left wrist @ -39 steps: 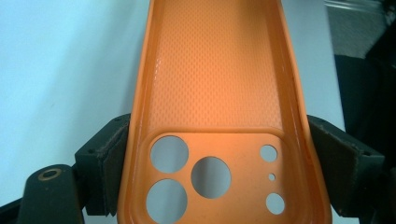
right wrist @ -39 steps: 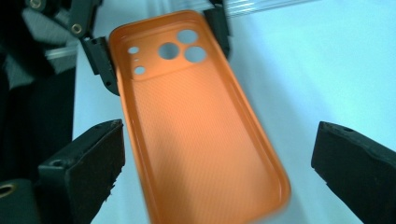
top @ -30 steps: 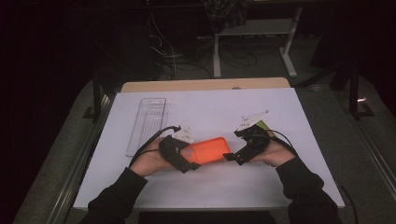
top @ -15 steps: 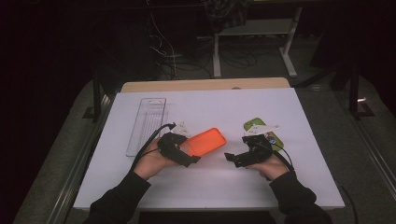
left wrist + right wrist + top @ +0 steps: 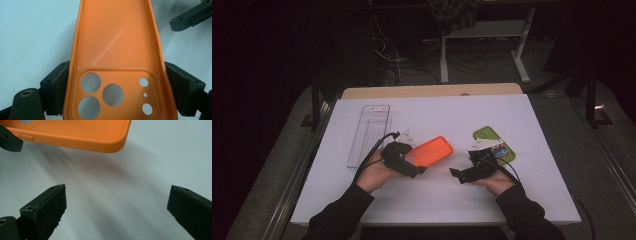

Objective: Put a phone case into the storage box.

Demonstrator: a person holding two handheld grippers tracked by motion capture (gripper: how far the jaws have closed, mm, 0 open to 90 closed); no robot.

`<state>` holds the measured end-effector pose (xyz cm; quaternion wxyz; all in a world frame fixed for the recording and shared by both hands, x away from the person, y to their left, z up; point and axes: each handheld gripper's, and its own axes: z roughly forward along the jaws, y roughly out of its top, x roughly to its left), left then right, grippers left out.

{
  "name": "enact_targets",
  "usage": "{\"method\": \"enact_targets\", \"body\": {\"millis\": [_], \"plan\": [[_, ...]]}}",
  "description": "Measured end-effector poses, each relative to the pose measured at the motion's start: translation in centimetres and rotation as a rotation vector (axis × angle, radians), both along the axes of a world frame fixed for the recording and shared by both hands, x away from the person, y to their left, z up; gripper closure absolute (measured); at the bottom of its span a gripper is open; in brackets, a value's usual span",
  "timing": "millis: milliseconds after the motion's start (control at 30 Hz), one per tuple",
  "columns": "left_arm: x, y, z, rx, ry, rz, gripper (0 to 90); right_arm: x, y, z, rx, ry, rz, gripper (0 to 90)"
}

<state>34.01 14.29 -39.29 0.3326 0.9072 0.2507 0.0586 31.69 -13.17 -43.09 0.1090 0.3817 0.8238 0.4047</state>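
- Since the earlier frames, the right gripper has let go of the orange phone case and pulled back to the right, uncovering a green phone on the table; the case now tilts further toward the far right.
- On the far left of the white table lies a clear plastic tray, flat and apart from both hands.
- Just right of it, the left gripper sits in the person's left hand, its cable trailing over the wrist.
- Its 2 jaws are clamped on the camera end of the orange phone case; in the left gripper view the pads press against both long sides, with the inside of the case and its 3 large lens holes facing the camera.
- The case is held above the table, left of centre, its free end pointing to the far right.
- Right of the case, the right gripper stands wide with nothing between its jaws; in its own view the case's corner lies beyond them, not touching.
- The green phone lies just beyond the right hand, partly covered by the gripper.
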Motion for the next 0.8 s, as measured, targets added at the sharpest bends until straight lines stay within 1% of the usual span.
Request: {"method": "enact_targets", "body": {"millis": [33,133,267,300,333,367,467,500,533,600,633,667,800], "plan": [[0.0,0.0,0.0,0.003,0.007,-0.001,16.2,0.0,0.1,0.1,-0.015,-0.01,0.003,1.5],[0.0,-0.1,0.0,0.0,0.009,-0.003,16.2,-0.2,0.5,0.1,-0.065,-0.048,0.009,1.5],[0.0,0.0,0.0,0.002,0.011,-0.005,16.2,-0.5,1.0,0.2,-0.138,-0.098,0.045,1.5],[0.0,0.0,0.0,0.004,0.012,-0.008,16.2,-0.6,1.2,0.2,-0.146,-0.103,0.046,1.5],[0.0,0.0,0.0,0.004,0.013,-0.009,16.2,-0.6,1.3,0.2,-0.162,-0.123,0.049,1.5],[0.0,0.0,0.0,0.003,0.012,-0.006,16.2,-0.7,1.4,0.2,-0.168,-0.132,0.055,1.5],[0.0,0.1,0.1,0.002,0.015,-0.009,16.2,-1.0,1.7,0.3,-0.211,-0.158,0.069,1.5],[0.1,0.1,0.1,0.003,0.012,-0.009,16.2,-1.0,1.7,0.4,-0.23,-0.176,0.082,1.5],[0.0,0.1,0.1,0.003,0.014,-0.009,16.2,-1.1,1.8,0.4,-0.233,-0.179,0.08,1.5],[0.0,0.1,0.1,0.005,0.016,-0.011,16.2,-1.2,1.9,0.5,-0.253,-0.201,0.09,1.5],[0.0,0.0,0.0,-0.003,0.018,-0.005,16.2,-1.1,1.9,0.5,-0.277,-0.225,0.104,1.5],[-0.2,-0.2,-0.1,-0.034,0.022,0.02,16.2,-1.2,2.1,0.5,-0.281,-0.229,0.104,1.5],[-0.1,-0.2,-0.2,-0.024,0.019,0.009,16.2,-1.4,2.3,0.6,-0.324,-0.272,0.121,1.5]]}}
